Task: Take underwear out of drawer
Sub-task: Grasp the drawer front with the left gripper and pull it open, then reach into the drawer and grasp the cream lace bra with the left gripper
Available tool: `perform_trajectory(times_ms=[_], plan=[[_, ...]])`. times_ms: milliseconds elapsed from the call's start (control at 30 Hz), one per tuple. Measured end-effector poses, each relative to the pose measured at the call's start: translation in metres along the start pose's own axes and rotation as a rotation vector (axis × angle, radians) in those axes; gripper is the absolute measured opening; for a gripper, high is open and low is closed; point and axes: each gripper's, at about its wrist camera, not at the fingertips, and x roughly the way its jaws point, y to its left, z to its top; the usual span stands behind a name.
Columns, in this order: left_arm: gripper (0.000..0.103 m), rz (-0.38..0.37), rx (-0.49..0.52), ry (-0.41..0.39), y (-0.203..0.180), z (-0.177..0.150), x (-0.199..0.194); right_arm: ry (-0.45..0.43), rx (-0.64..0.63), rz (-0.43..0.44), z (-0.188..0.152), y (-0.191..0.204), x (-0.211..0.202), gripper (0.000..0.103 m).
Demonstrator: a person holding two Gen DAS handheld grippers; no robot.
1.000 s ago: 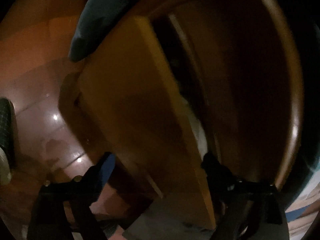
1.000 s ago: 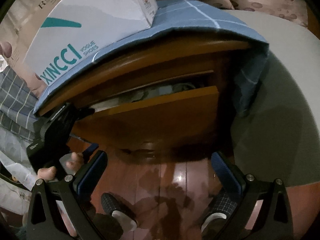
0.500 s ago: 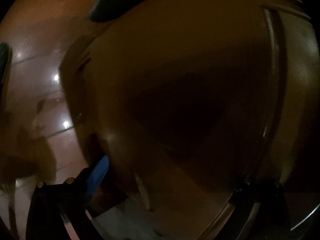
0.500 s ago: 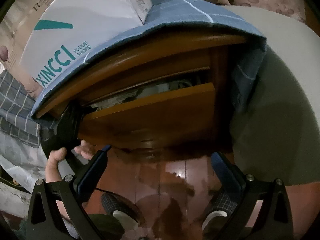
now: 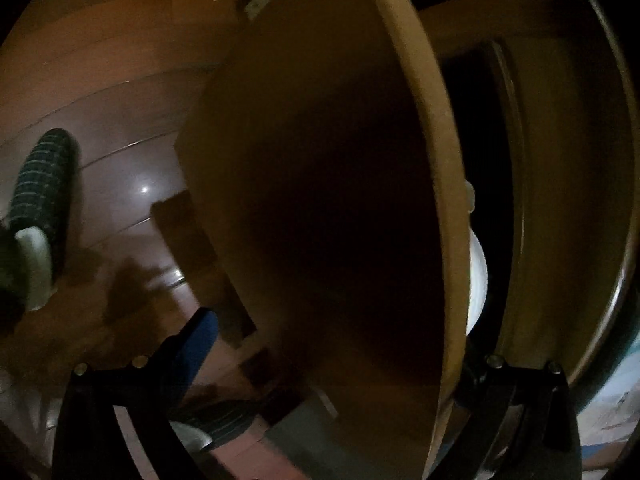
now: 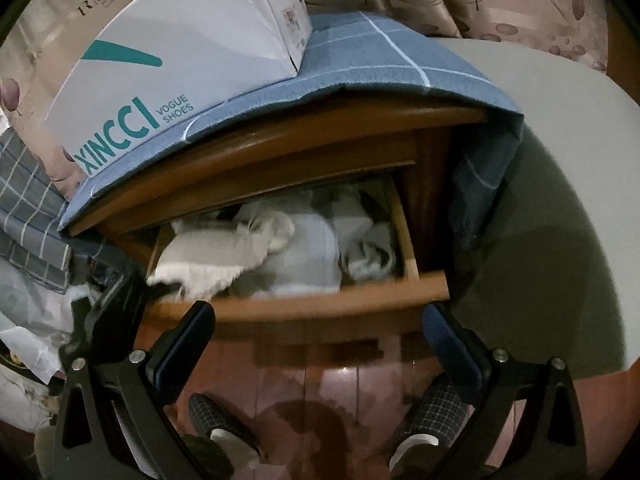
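Note:
The wooden drawer (image 6: 320,300) of a bedside cabinet stands pulled out. It is full of pale crumpled underwear and cloth (image 6: 288,252). In the right wrist view my right gripper (image 6: 316,316) hangs open just in front of the drawer front, holding nothing. My left gripper (image 6: 120,308) shows there as a black body at the drawer's left corner. In the left wrist view the left gripper (image 5: 340,344) is open wide and straddles the drawer front (image 5: 320,200). Its blue pad (image 5: 196,344) stays outside, clear of the wood. The other finger is dark, inside by a sliver of white cloth (image 5: 478,276).
A white shoe box (image 6: 168,52) sits on a blue checked cloth (image 6: 380,60) covering the cabinet top. A grey mattress side (image 6: 560,220) lies right, checked fabric and white bags (image 6: 28,280) left. A person's slippered feet (image 6: 224,428) stand on the glossy wooden floor.
The drawer has slid from a narrow gap to wide out, showing its clothes. The left gripper came down and toward me with the drawer front. The right gripper barely moved.

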Motion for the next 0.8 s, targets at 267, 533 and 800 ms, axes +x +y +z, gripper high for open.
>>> perform_trajectory(times_ms=[267, 533, 800], plan=[[0.103, 0.072, 0.07, 0.034, 0.007, -0.026, -0.029, 0.011, -0.004, -0.001, 0.0, 0.002, 0.002, 0.103], [0.103, 0.149, 0.142, 0.05, -0.001, -0.034, -0.058, 0.044, -0.01, 0.003, -0.001, 0.004, 0.009, 0.103], [0.102, 0.227, 0.306, 0.062, -0.015, -0.033, -0.064, 0.073, -0.049, 0.023, -0.002, 0.016, 0.015, 0.103]])
